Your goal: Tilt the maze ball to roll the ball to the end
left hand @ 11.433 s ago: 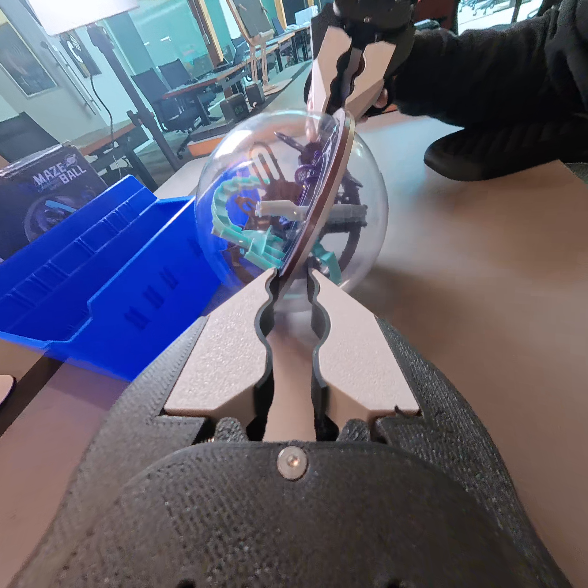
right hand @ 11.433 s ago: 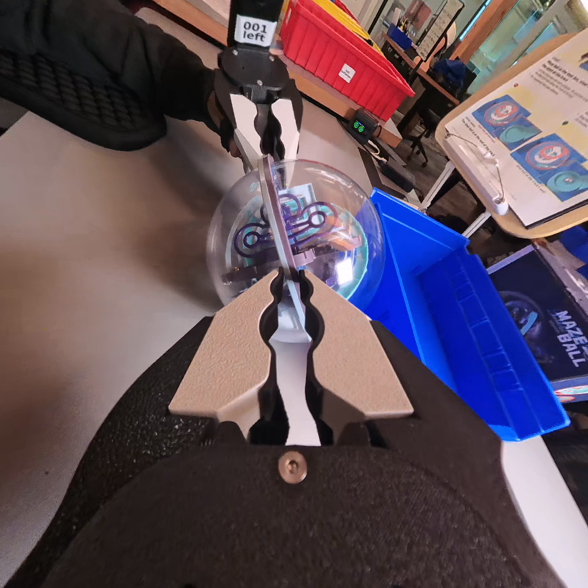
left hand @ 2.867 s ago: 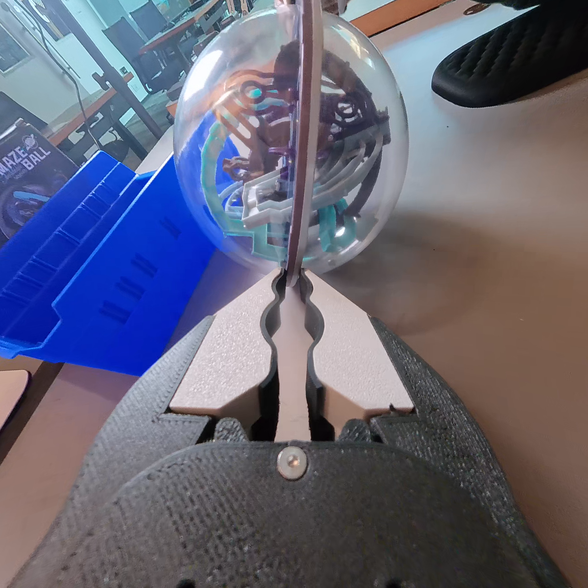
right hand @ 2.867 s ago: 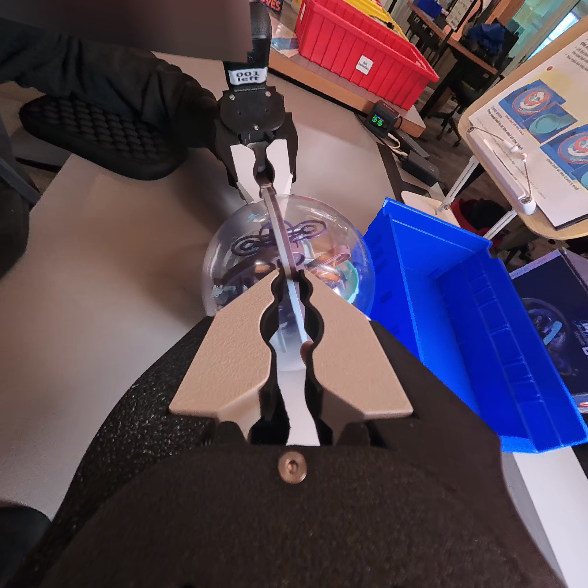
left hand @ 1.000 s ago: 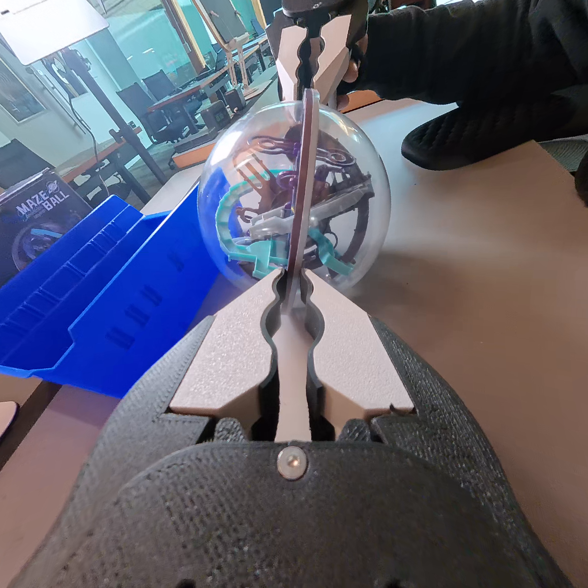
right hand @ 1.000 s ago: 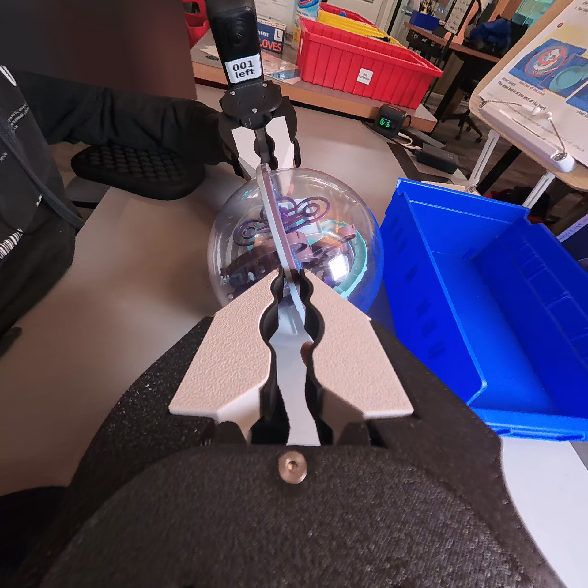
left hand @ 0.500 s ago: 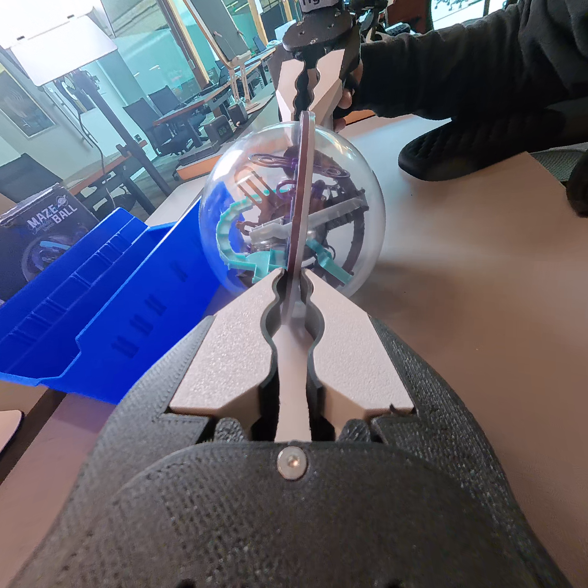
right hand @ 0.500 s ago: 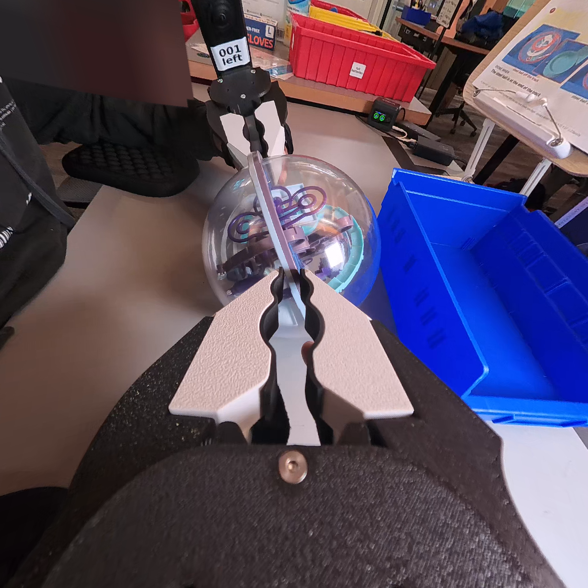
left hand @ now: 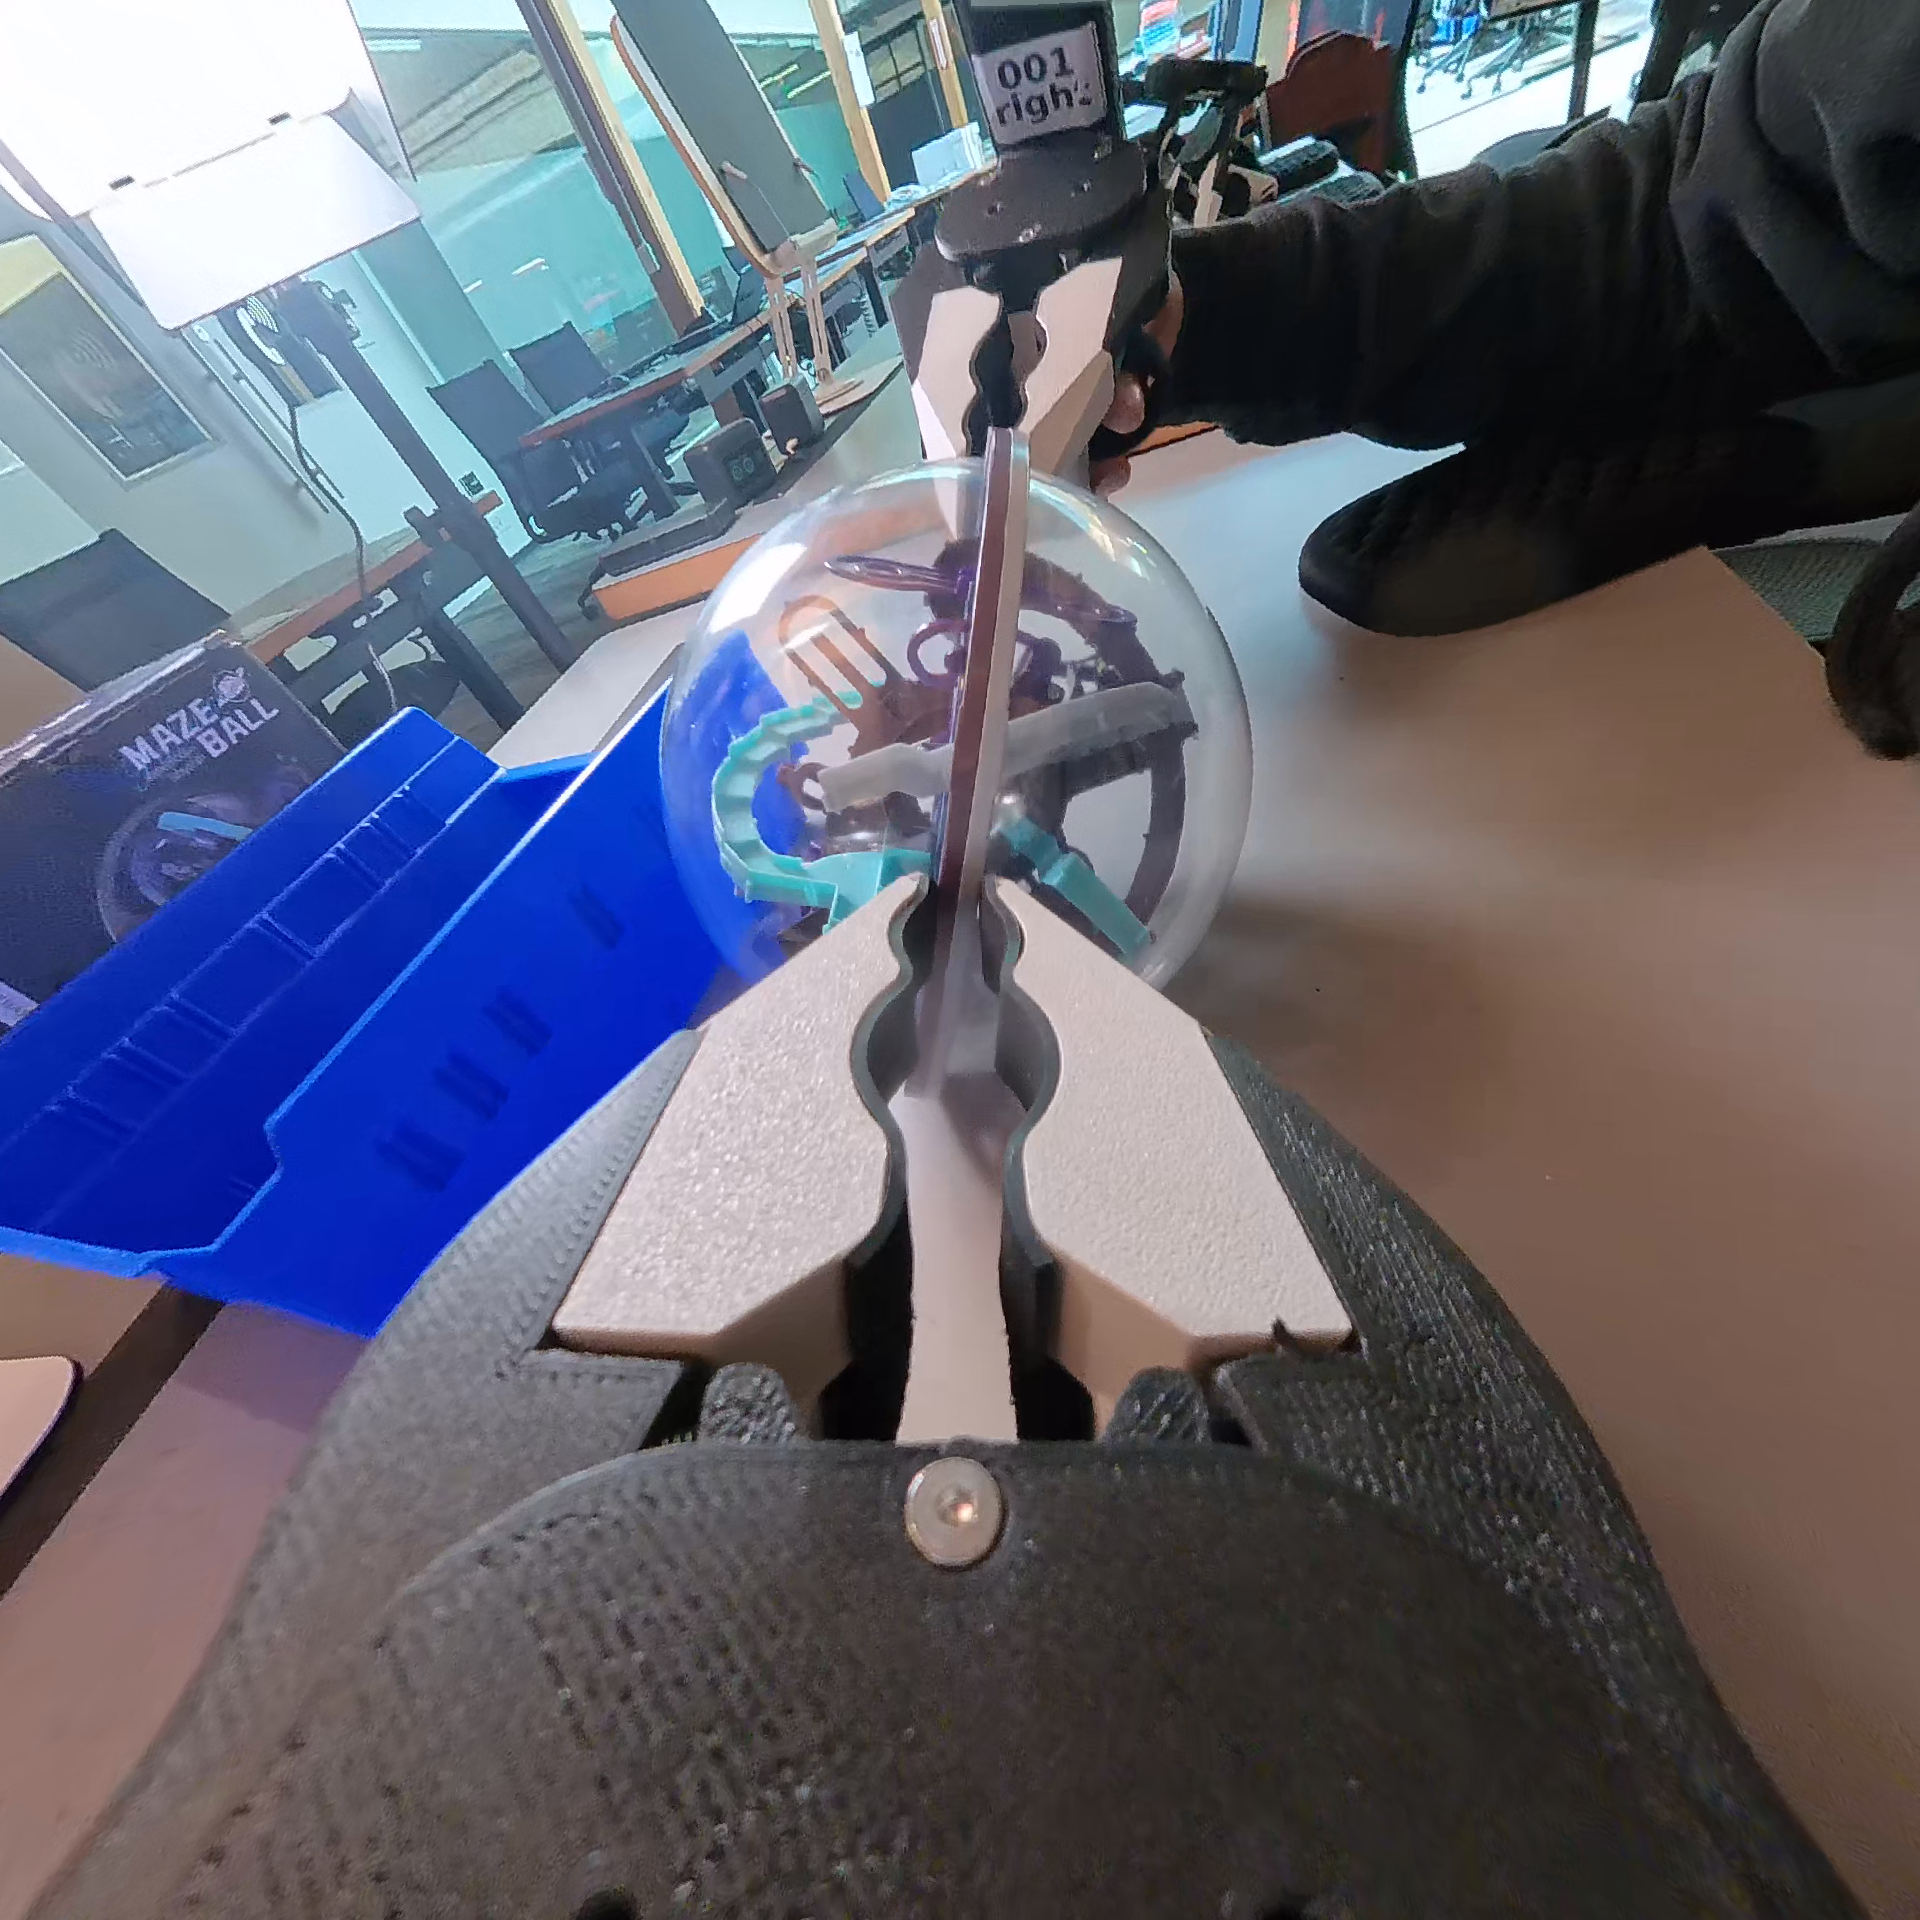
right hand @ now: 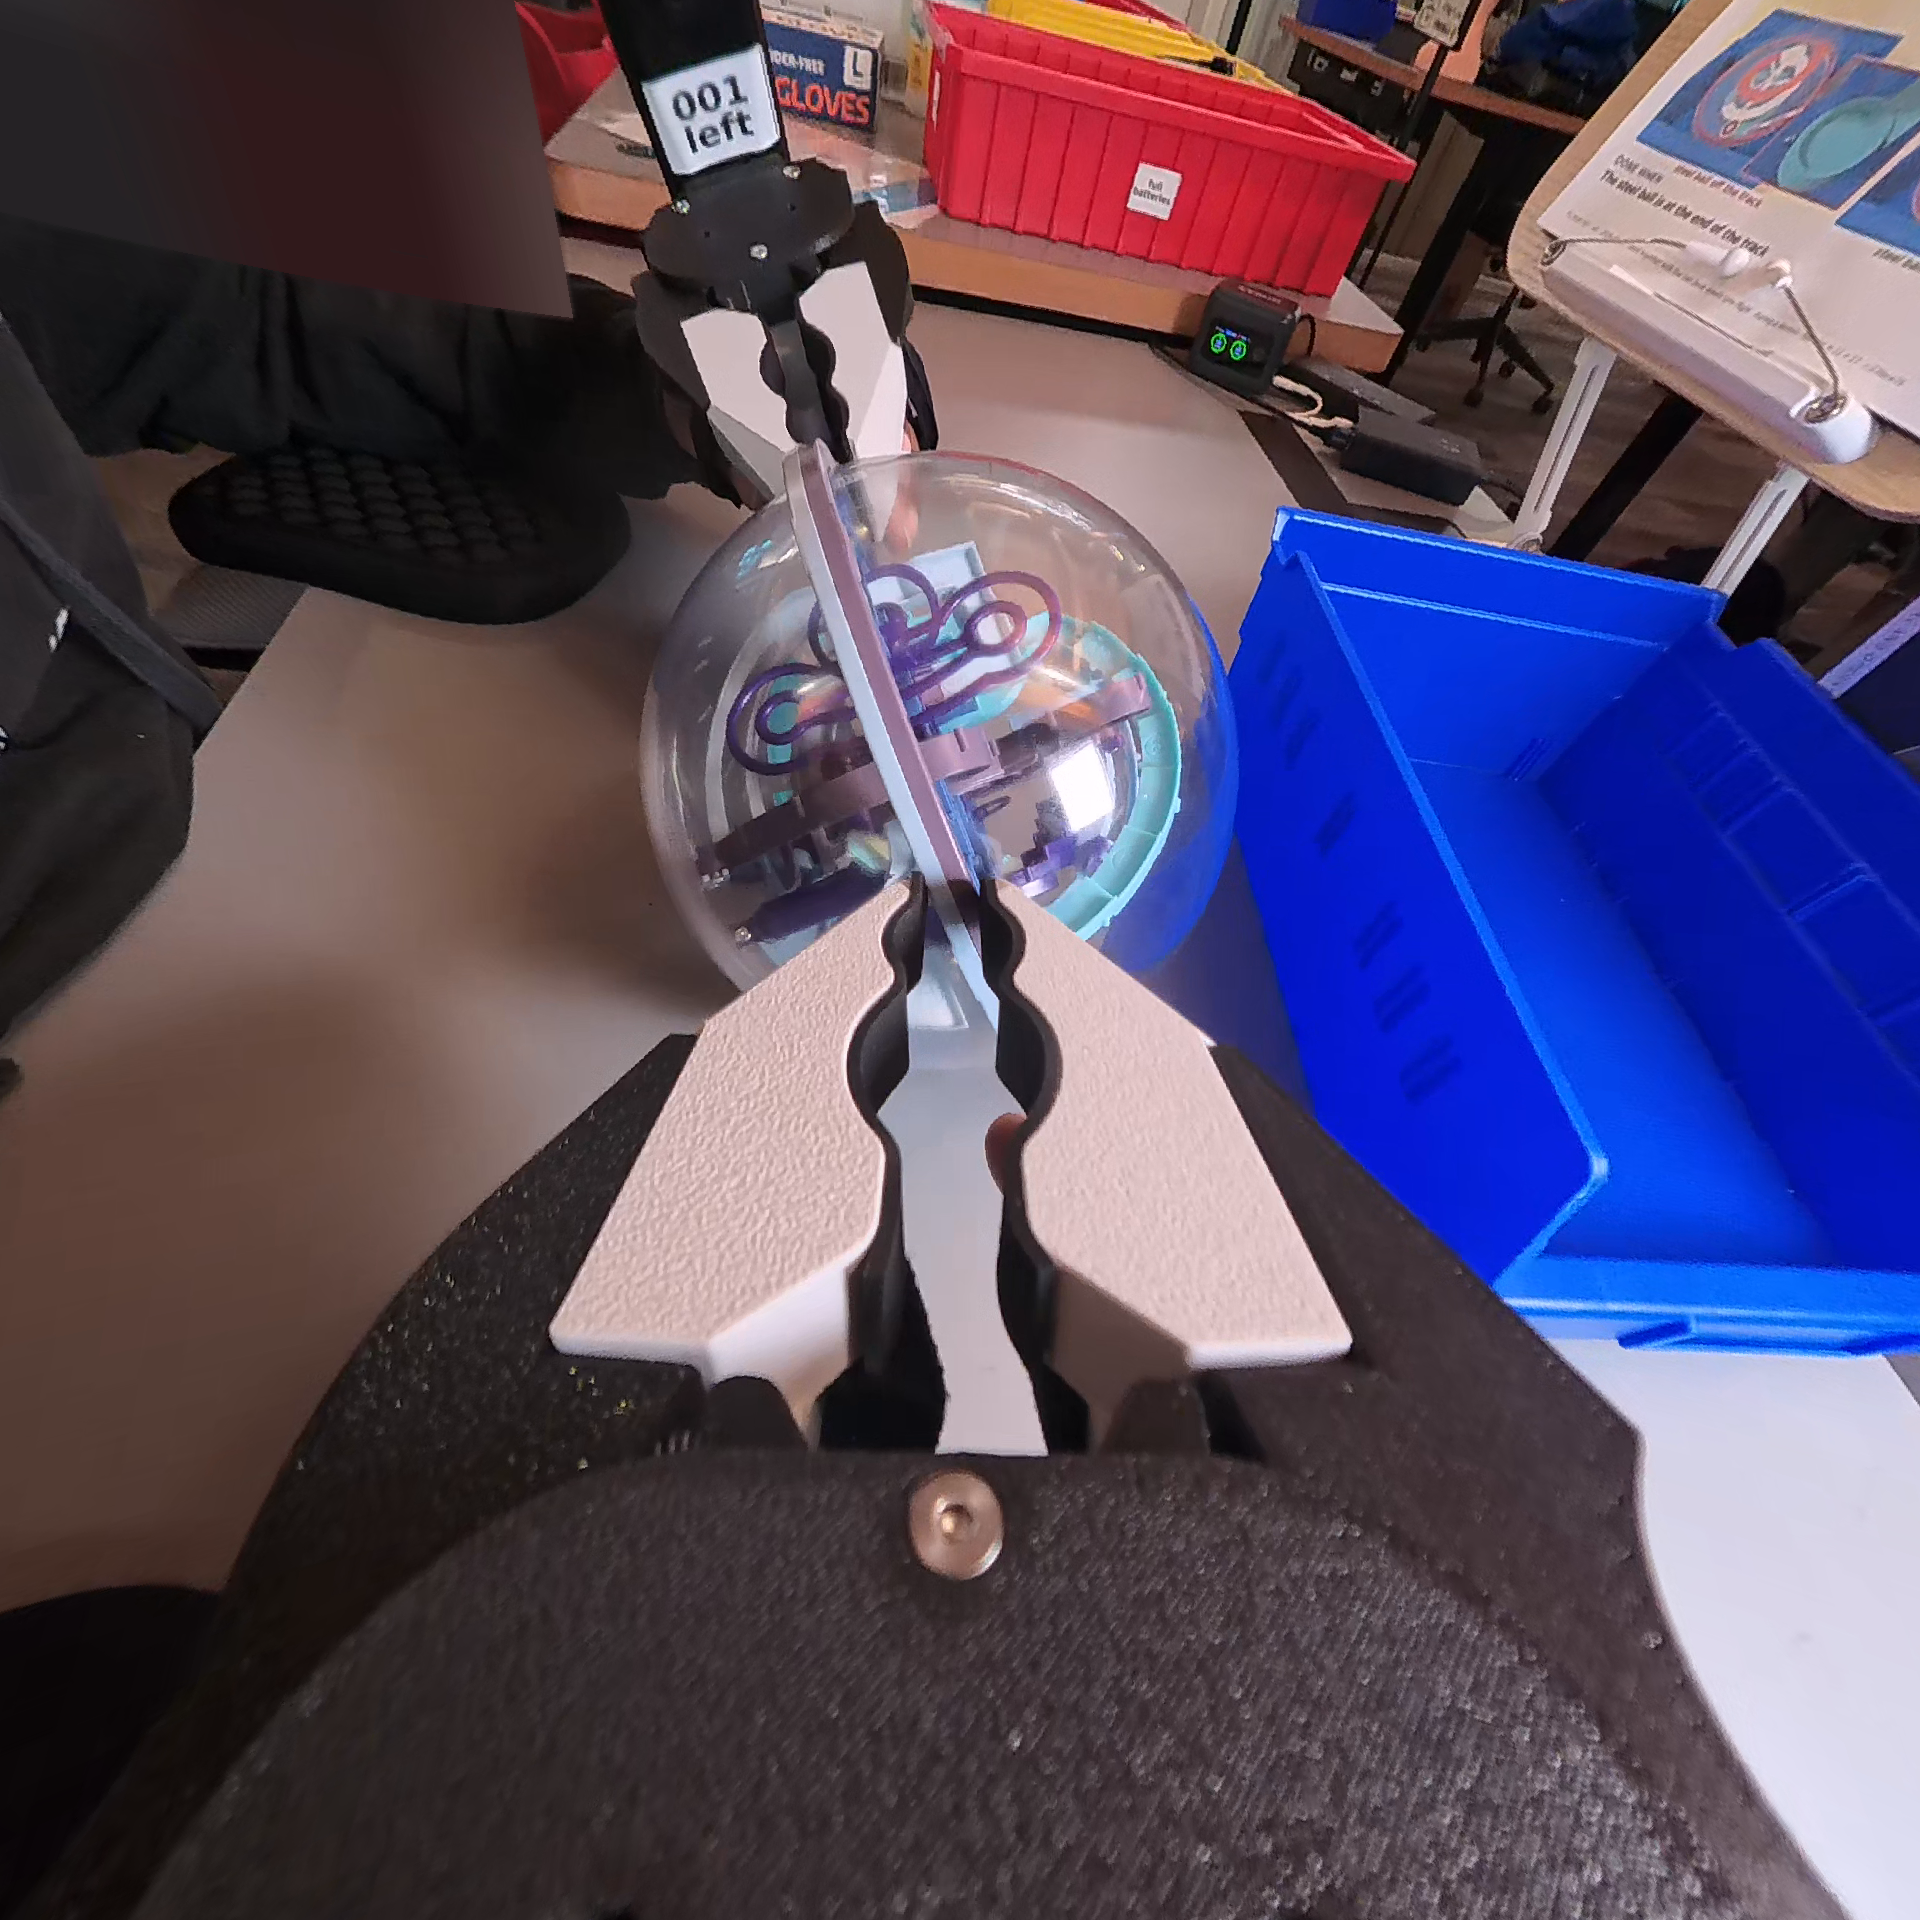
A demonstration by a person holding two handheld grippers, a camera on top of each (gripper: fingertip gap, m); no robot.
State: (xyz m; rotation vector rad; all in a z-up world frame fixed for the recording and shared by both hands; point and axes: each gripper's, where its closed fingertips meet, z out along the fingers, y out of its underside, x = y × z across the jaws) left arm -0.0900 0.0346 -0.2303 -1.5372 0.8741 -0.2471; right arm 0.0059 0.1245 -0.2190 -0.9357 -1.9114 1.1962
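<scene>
Tilted further since half a second ago: maze ball point(left hand: 956, 727), its flat equatorial rim point(left hand: 982, 665) now leaning to the right in the left wrist view and to the left in the right wrist view. Clamped on that rim at the near edge by the left hand-held gripper point(left hand: 958, 914), fingers closed tight against the thin purple-grey disc. Pinched at the opposite edge by the right hand-held gripper point(right hand: 948, 902), likewise shut on the rim (each gripper also seen from the other's camera, far side of the sphere). Held above the counter point(left hand: 1507, 987), with a soft shadow beneath; whether lifted clear or just touching, cannot tell. Clear shell, with teal, purple, brown and grey tracks point(right hand: 935, 665) inside; small steel ball not made out among them. Just beside the sphere, a blue plastic bin point(right hand: 1558, 935) lying open. Beyond the bin, a dark product box point(left hand: 135, 790) for the toy. Farther back in the right wrist view, a red bin point(right hand: 1132, 156) on another table and an instruction sheet point(right hand: 1787, 114) clipped to a board. Black sleeve point(left hand: 1558, 260) of the person reaching in behind the far gripper.
</scene>
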